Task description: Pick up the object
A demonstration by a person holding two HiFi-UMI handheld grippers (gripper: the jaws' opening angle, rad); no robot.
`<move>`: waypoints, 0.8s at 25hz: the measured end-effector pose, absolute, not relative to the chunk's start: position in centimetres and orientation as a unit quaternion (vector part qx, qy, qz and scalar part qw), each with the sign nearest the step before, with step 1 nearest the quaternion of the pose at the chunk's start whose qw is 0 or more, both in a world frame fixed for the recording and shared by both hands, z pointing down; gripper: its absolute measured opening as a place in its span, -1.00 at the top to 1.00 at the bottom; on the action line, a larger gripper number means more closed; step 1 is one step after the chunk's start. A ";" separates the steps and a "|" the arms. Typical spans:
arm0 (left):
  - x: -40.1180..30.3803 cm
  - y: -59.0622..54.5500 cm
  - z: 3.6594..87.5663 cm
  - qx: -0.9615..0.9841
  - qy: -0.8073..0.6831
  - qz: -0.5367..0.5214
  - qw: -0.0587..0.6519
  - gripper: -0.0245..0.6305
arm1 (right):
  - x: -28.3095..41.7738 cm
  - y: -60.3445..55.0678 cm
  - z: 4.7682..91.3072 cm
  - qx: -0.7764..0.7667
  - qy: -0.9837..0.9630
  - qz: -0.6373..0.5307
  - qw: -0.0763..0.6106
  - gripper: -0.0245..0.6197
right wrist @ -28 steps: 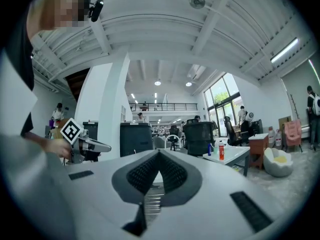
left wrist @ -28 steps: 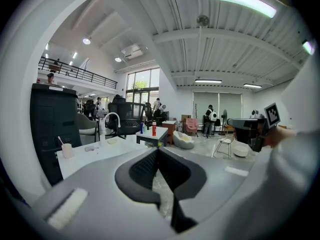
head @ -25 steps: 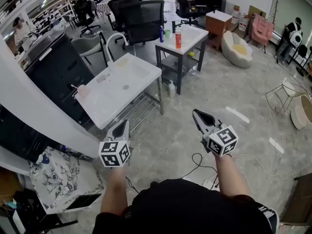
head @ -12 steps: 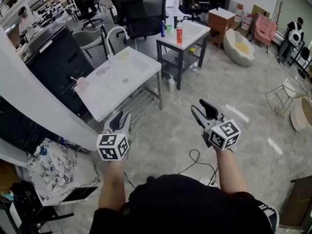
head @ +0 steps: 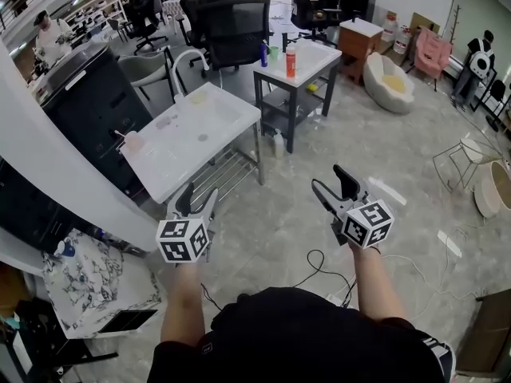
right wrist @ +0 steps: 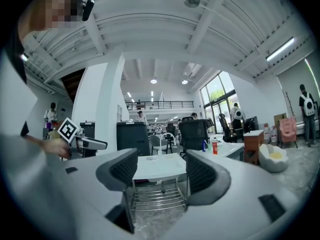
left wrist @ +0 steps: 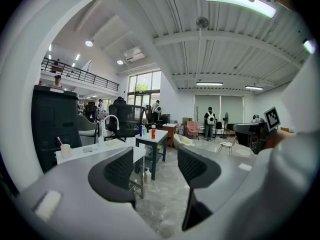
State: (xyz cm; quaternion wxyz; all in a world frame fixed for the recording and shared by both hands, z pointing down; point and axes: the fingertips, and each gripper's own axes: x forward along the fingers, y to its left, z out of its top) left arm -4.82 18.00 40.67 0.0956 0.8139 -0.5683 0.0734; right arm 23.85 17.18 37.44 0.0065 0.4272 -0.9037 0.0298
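Head view, with both gripper views. The left claw (head: 198,198) and right claw (head: 331,180), clenched a second earlier, had just been opening and stood released, jaws wide apart with nothing between them; both were held in the air above the grey, marble-patterned floor (head: 279,214). In the left gripper view the left claw (left wrist: 155,166) showed ribbed black pads on smooth grey fingers, as did the right claw (right wrist: 161,171) in its own view. The right claw had shifted slightly across the frame; the left sat almost where it was.

Which thing was the object to be picked up could not be told; neither claw held or touched anything.

Containers: a pale cup (head: 132,142) with a thin stick standing in it rested at the near corner of the white bench (head: 231,122), whose top formed a shallow basin under a curved white tap (head: 188,57). A wire shelf (head: 219,178) ran beneath. The dark-framed bench (head: 315,58) carried an upright red bottle (head: 291,61), a blue bottle (head: 263,54) and a green cup (head: 274,53), close together. A round cream seat (head: 389,78) held a yellow cushion. Black mesh chairs (head: 235,30) stood behind, and a black cable (head: 319,262) lay looped on the floor
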 end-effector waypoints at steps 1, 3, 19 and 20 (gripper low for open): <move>-4.3 18.0 40.7 0.814 -0.568 0.073 0.094 0.12 | 24.3 17.3 37.4 0.427 -0.904 0.030 0.005 0.09; -3.4 17.9 40.6 0.815 -0.567 0.074 0.092 0.12 | 25.3 17.5 37.3 0.427 -0.904 0.028 0.003 0.09; -0.5 16.8 41.3 0.814 -0.568 0.077 0.096 0.12 | 30.4 16.6 38.3 0.435 -0.899 0.053 -0.008 0.09; -0.3 16.5 41.4 0.816 -0.565 0.077 0.096 0.12 | 30.5 16.3 38.4 0.436 -0.898 0.053 -0.008 0.09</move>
